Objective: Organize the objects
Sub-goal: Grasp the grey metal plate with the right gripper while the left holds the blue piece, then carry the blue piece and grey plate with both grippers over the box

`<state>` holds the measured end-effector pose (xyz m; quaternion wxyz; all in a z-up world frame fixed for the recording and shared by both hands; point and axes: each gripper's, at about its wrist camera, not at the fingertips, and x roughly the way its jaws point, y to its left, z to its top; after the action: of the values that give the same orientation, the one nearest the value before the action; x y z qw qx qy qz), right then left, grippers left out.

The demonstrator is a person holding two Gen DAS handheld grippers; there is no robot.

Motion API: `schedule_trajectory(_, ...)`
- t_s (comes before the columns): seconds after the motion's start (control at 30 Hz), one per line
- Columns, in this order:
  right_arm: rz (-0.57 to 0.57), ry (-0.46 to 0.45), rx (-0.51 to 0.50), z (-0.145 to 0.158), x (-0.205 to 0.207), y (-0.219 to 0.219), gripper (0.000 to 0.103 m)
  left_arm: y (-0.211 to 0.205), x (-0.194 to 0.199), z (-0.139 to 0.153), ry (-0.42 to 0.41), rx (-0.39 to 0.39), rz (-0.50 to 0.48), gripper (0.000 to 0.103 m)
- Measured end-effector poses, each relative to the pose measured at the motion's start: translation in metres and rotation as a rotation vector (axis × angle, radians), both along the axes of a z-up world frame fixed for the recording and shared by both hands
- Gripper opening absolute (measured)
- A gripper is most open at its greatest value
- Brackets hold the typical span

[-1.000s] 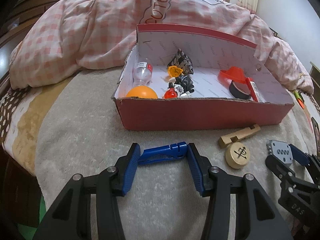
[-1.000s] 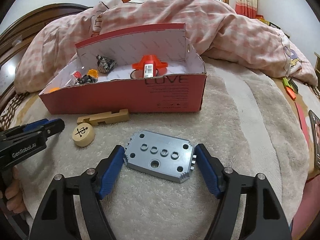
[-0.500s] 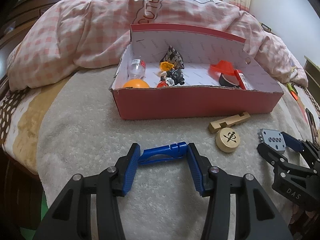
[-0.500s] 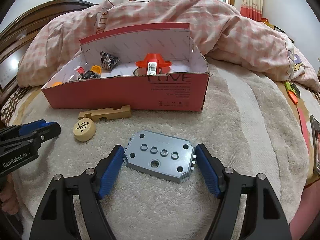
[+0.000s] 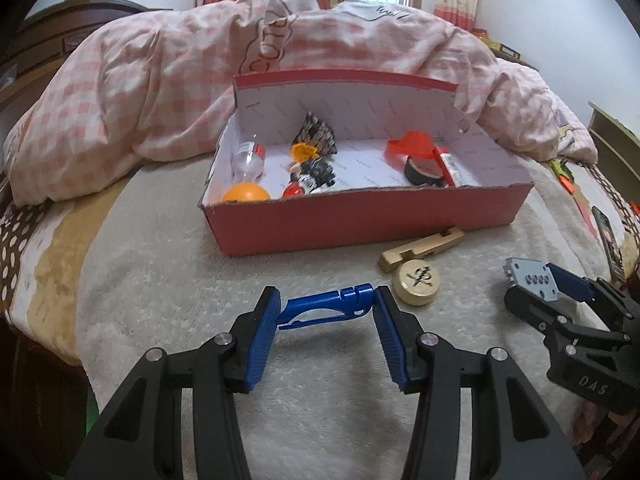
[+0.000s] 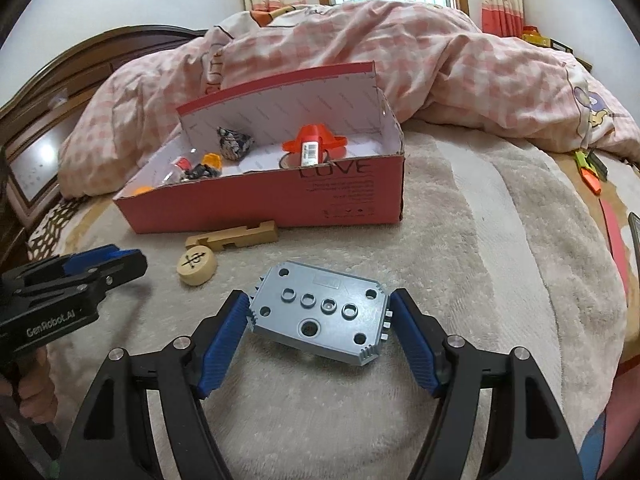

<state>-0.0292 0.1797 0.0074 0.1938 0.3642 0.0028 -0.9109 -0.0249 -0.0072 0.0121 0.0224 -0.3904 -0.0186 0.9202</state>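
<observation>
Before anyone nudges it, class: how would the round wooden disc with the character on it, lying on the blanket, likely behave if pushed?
The wooden disc lies flat, so it would probably slide, not roll. The fuzzy blanket likely drags on it. It looks solid and stiff; tipped on edge, it could roll toward the wooden block.

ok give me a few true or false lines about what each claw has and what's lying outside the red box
1. The left claw grips a blue plastic clip. True.
2. The right claw holds a wooden disc. False: it is shut on a grey plate with holes.
3. The round wooden chess piece lies inside the red box. False: it rests on the blanket in front of the box.
4. A notched wooden block lies beside the chess piece. True.
5. An orange ball sits in the box. True.
</observation>
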Motion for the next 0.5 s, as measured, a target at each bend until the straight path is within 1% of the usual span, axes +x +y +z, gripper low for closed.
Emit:
schedule_trajectory(0.17, 0.037, 0.057, -0.008, 0.012, 0.009, -0.003, 0.074, 0.007, 0.000, 0.013, 0.036, -0.014, -0.021, 0.048)
schedule_trajectory(0.33, 0.062, 0.073, -0.021, 0.019, 0.009, -0.008, 0.074, 0.006, -0.004, 0.019, 0.047, 0.004, -0.023, 0.048)
schedule_trajectory(0.5, 0.076, 0.091, -0.012, 0.024, 0.008, -0.014, 0.074, 0.004, -0.010, 0.027, 0.078, 0.004, -0.019, 0.048)
